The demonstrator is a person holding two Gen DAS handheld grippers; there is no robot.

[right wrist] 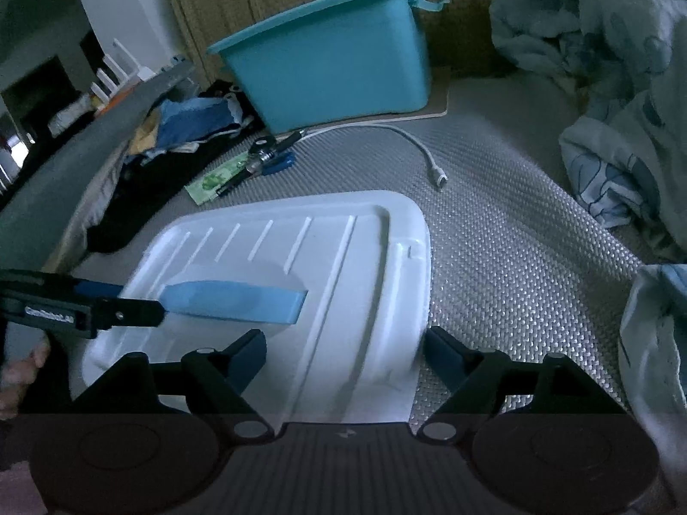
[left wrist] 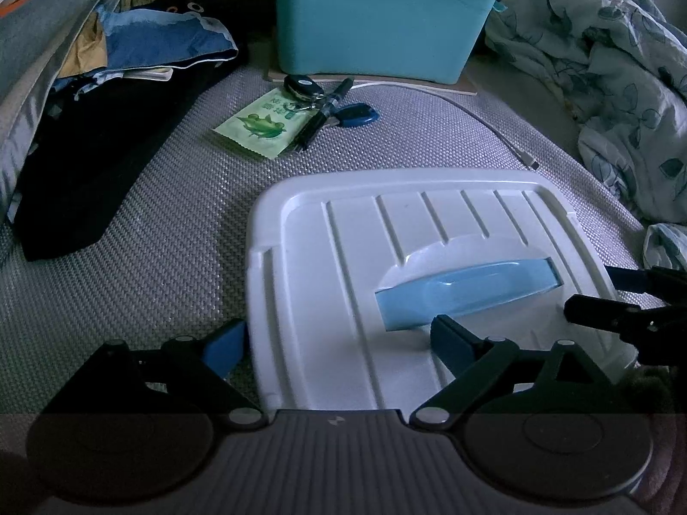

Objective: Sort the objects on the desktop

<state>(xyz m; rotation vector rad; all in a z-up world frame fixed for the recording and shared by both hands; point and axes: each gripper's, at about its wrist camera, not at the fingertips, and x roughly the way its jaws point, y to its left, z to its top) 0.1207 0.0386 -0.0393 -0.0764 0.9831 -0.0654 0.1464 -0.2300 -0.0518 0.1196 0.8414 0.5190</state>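
Left gripper point(left wrist: 337, 343) and right gripper point(right wrist: 345, 352) spread wide over white lid point(left wrist: 429, 231) (blue handle); teal bin point(left wrist: 378, 21) behind.

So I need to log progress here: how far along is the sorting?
Early. Done: the white lid is off the teal bin and lies flat on the mat. In hand: nothing is gripped; the left gripper and right gripper have open jaws at opposite edges of the lid. Left: the keys, pen, green packet and white cable lie outside the bin.
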